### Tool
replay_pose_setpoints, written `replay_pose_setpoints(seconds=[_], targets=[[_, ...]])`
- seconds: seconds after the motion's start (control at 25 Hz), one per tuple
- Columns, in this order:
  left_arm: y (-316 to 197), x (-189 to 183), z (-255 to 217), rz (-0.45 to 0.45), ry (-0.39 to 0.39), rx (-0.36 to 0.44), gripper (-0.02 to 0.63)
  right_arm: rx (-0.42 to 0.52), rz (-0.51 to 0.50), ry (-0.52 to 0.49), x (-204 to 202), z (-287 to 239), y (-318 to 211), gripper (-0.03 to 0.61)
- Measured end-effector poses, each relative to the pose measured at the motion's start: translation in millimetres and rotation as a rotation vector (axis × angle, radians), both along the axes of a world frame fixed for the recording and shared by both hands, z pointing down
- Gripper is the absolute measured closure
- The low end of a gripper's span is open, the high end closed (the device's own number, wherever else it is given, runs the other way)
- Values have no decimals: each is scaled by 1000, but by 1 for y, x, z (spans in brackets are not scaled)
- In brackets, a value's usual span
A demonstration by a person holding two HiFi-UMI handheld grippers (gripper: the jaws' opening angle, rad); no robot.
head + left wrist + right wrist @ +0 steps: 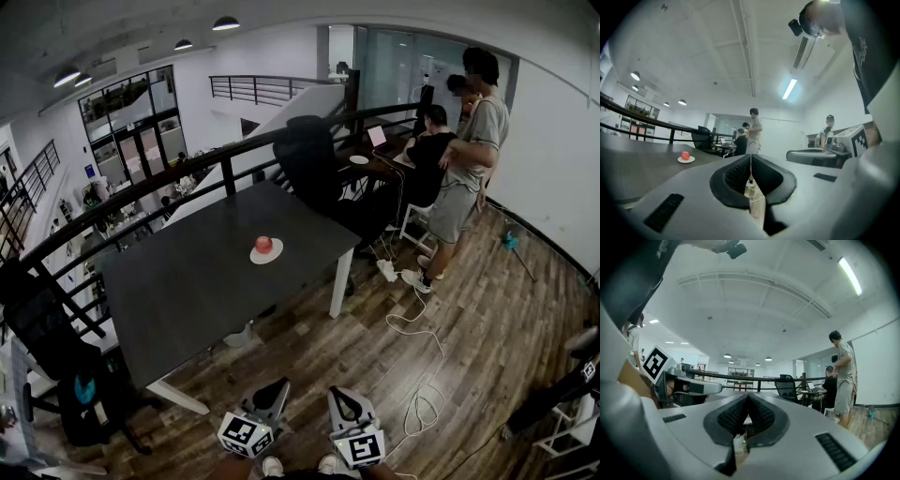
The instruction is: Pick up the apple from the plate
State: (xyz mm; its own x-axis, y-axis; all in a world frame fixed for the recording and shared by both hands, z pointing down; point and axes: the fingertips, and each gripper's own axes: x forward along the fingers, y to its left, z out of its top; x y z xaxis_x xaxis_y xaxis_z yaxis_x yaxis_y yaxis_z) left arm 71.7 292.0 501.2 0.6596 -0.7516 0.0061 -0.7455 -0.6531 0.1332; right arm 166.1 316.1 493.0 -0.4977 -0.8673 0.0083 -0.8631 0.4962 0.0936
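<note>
A red apple (263, 244) lies on a small white plate (267, 254) near the middle of a dark table (187, 291). Both grippers hang low at the bottom of the head view, well short of the table and above the wooden floor. The left gripper (277, 390) and the right gripper (339, 397) are side by side, both level and both shut with nothing held. In the left gripper view the apple (685, 155) and plate (686, 160) show far off to the left of the shut jaws (750, 158). The right gripper view shows its shut jaws (748, 397), with no apple in sight.
A black office chair (309, 159) stands behind the table. Beyond it a person stands (469, 159) and others sit at a desk with a laptop (378, 137). A black railing (169, 178) runs behind the table. White cables (417, 328) trail over the floor at right.
</note>
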Motion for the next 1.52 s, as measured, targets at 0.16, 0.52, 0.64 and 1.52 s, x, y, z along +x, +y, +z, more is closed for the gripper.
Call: replay_pose_setpoints(seconds=[0.16, 0.52, 0.64, 1.52], targets=[[-18, -23, -11, -47, -111, 62, 588, 59, 20, 6, -18, -17, -28, 554], [-20, -48, -35, -78, -104, 135, 588, 120, 25, 1, -53, -42, -44, 554], [-11, -61, -31, -91, -90, 116, 588, 129, 21, -20, -62, -41, -35, 554], [-13, -113, -12, -24, -69, 87, 588, 101, 60, -23, -119, -19, -39, 554]])
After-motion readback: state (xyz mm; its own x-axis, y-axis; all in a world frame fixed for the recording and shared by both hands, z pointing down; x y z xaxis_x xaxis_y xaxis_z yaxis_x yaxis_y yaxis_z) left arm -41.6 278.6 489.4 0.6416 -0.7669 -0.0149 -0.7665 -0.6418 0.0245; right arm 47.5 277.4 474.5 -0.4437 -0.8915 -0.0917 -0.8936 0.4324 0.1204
